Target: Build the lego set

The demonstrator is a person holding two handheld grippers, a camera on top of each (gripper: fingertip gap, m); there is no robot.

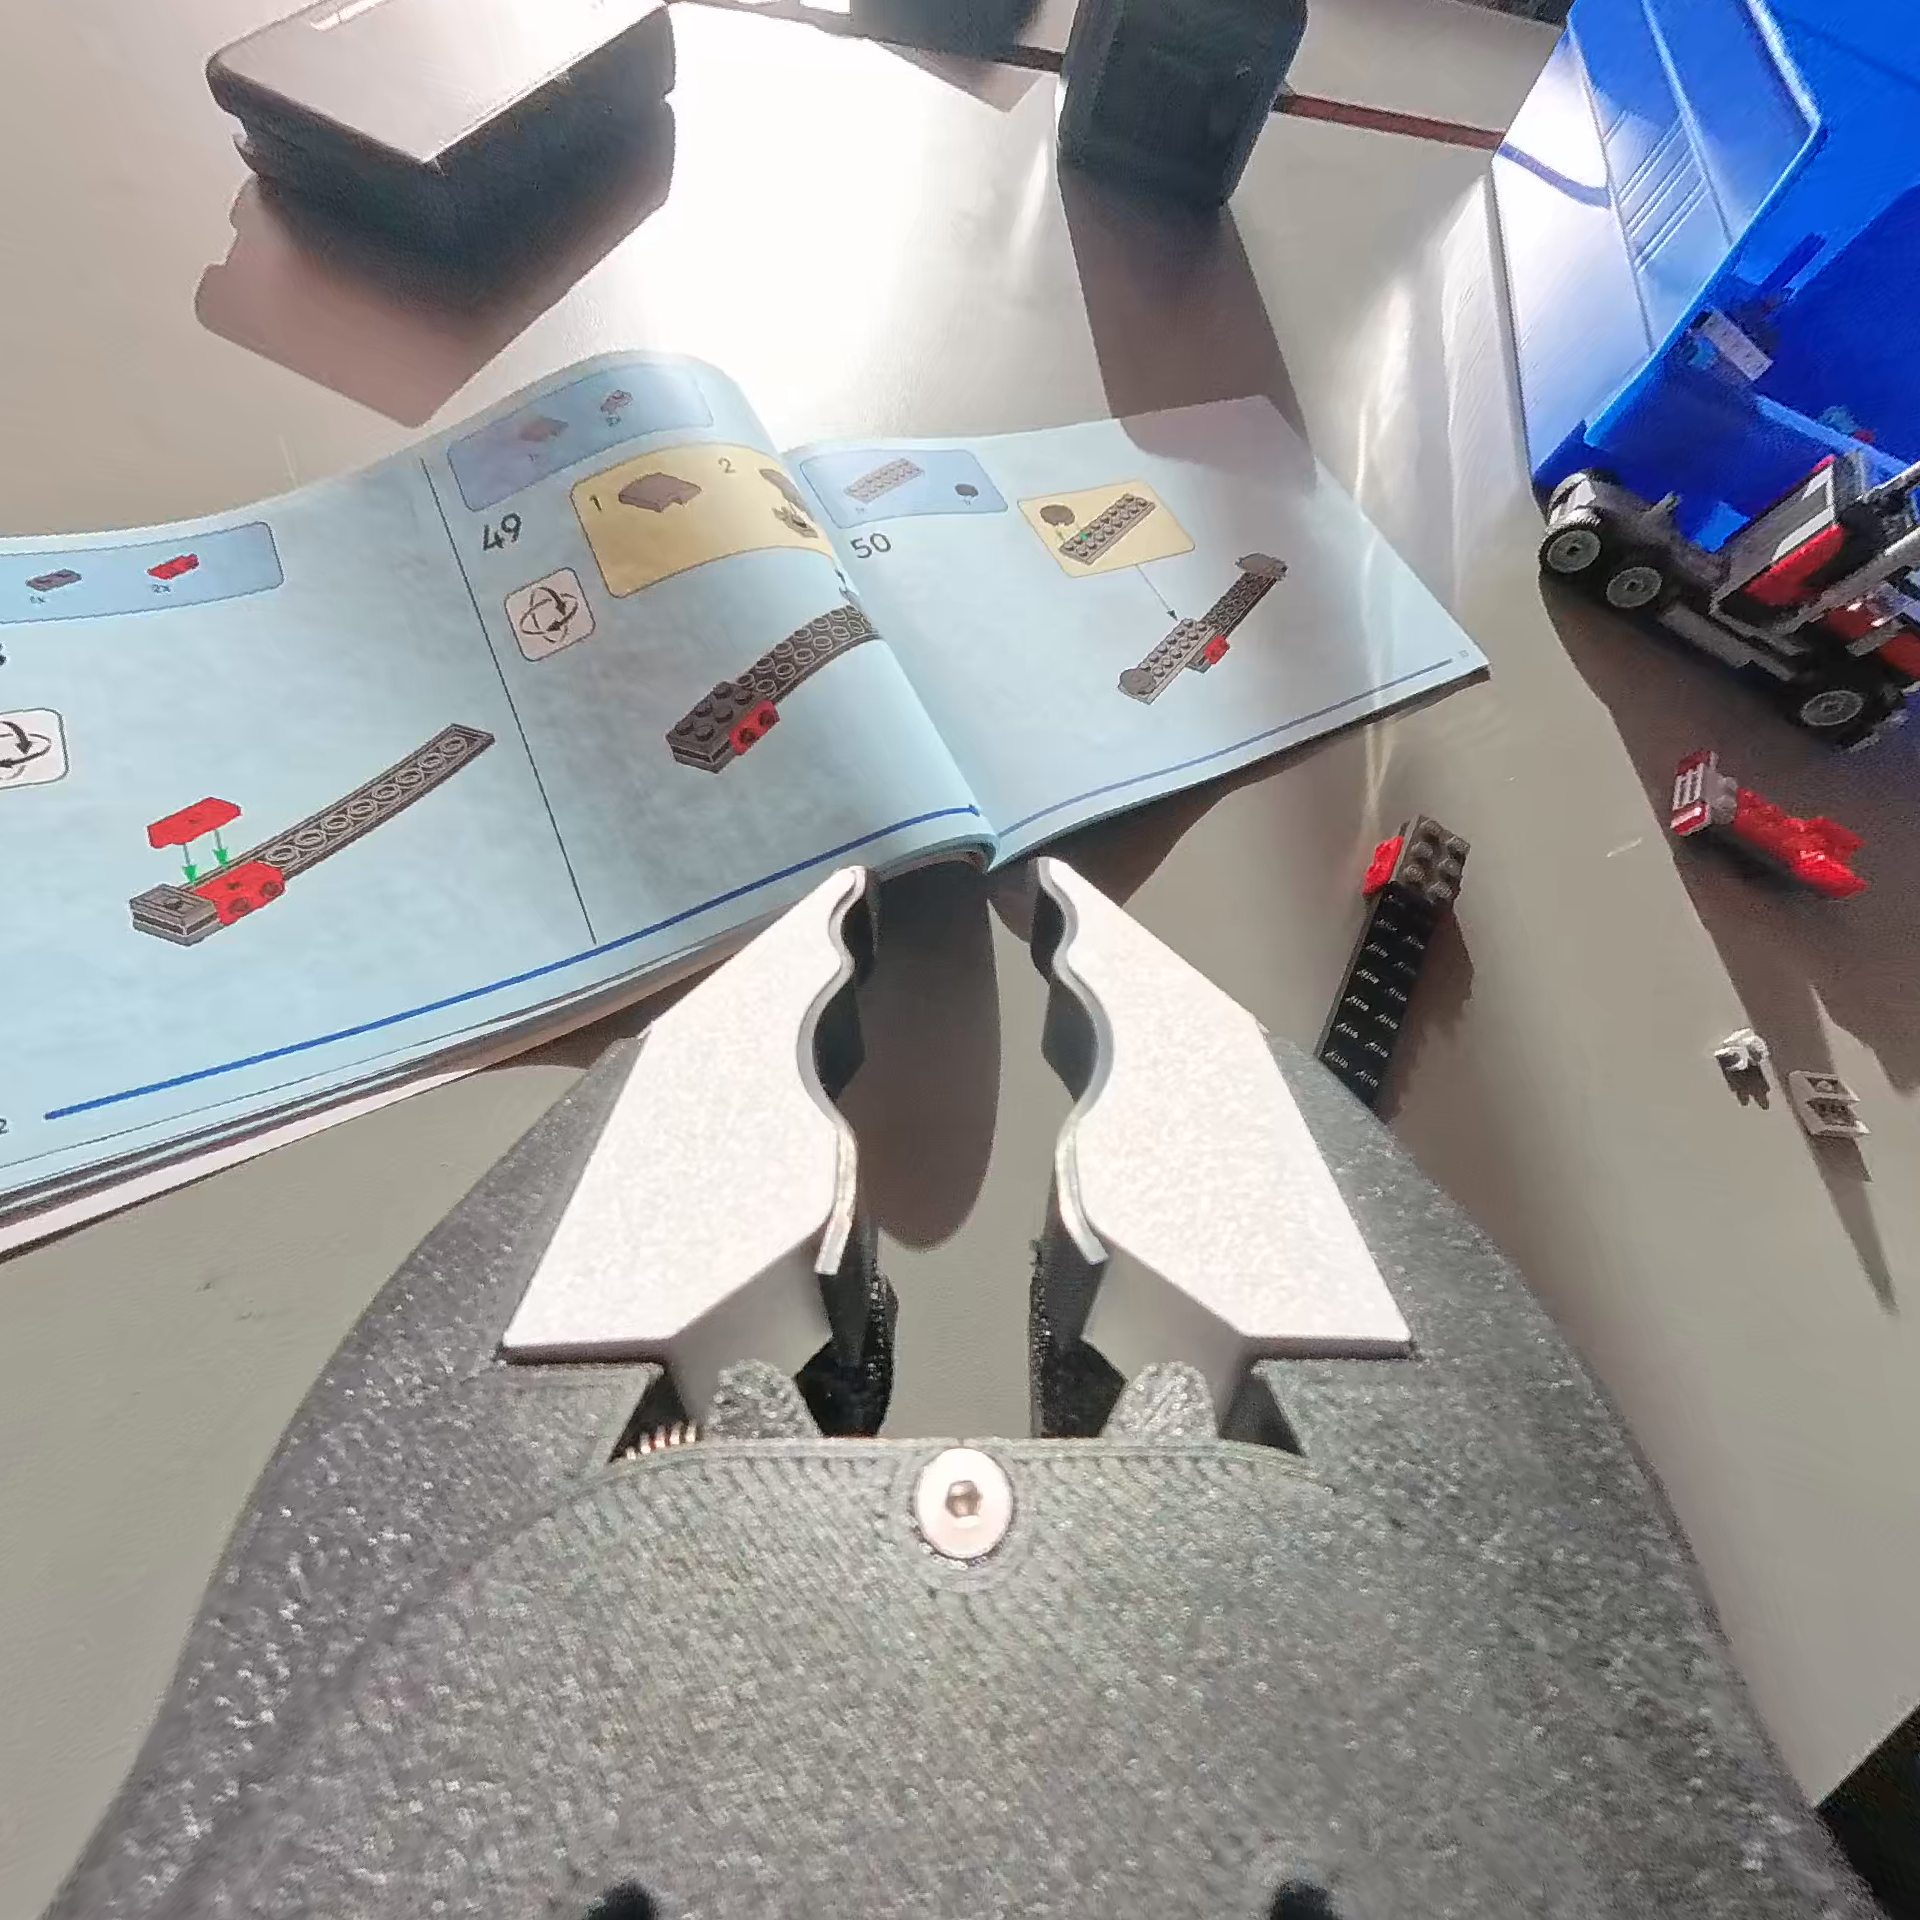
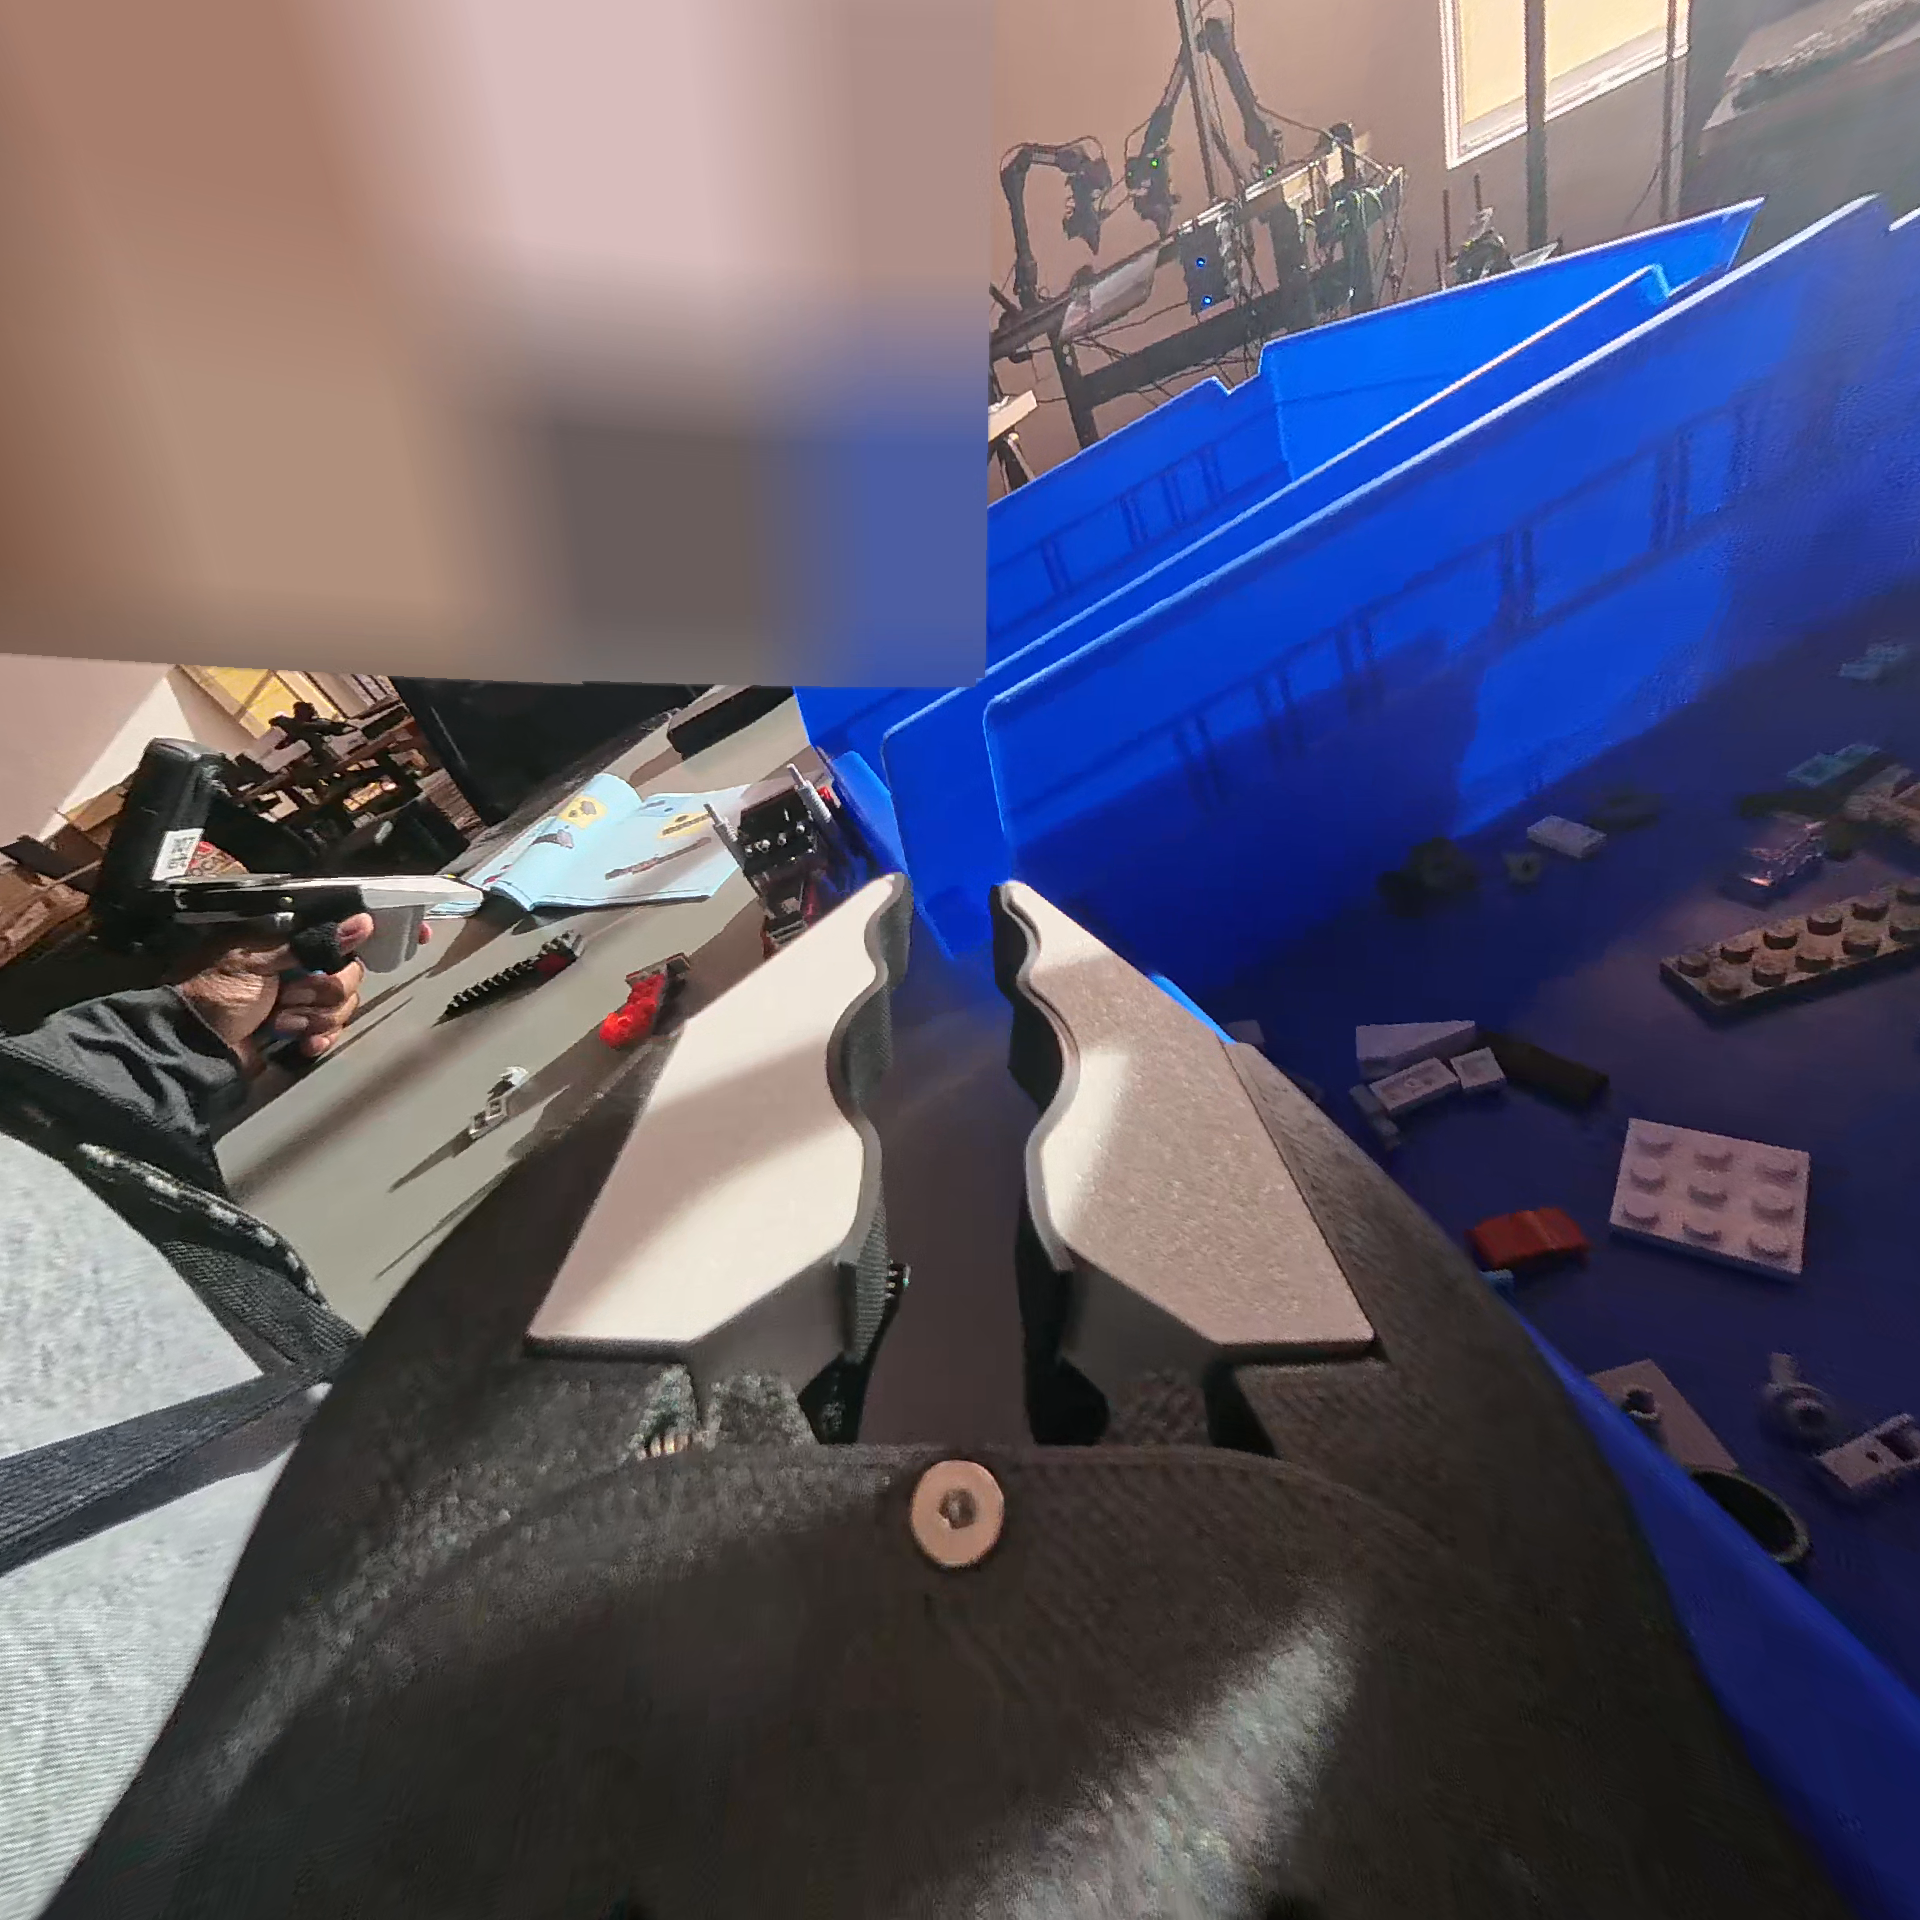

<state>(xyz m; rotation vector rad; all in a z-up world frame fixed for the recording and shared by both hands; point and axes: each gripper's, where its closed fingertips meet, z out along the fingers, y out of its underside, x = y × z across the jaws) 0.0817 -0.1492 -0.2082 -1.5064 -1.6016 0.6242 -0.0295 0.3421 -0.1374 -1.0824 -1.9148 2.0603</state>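
My left gripper [image 1: 951, 883] is open and empty, held over the near edge of the open instruction booklet [image 1: 623, 665]. To its right lies a long black plate with a black brick and a red piece at its far end [image 1: 1397, 956]. A small red and grey assembly [image 1: 1766, 836] and a partly built red and grey truck [image 1: 1745, 603] sit farther right. My right gripper [image 2: 951, 894] is open and empty, at the rim of a blue bin [image 2: 1351, 665] that holds loose pieces, among them a dark studded plate [image 2: 1808, 951], a light grey square plate [image 2: 1709, 1195] and a red tile [image 2: 1527, 1236].
Two small grey pieces [image 1: 1787, 1086] lie on the table at right. A black box [image 1: 436, 114] and a dark block [image 1: 1174, 94] stand at the back. A blue bin [image 1: 1714, 208] stands behind the truck. A person's hand holds the left gripper [image 2: 312, 914]. Robot rigs [image 2: 1195, 239] stand far behind. The tips of one gripper are about 50 cm away from the tips of the other.
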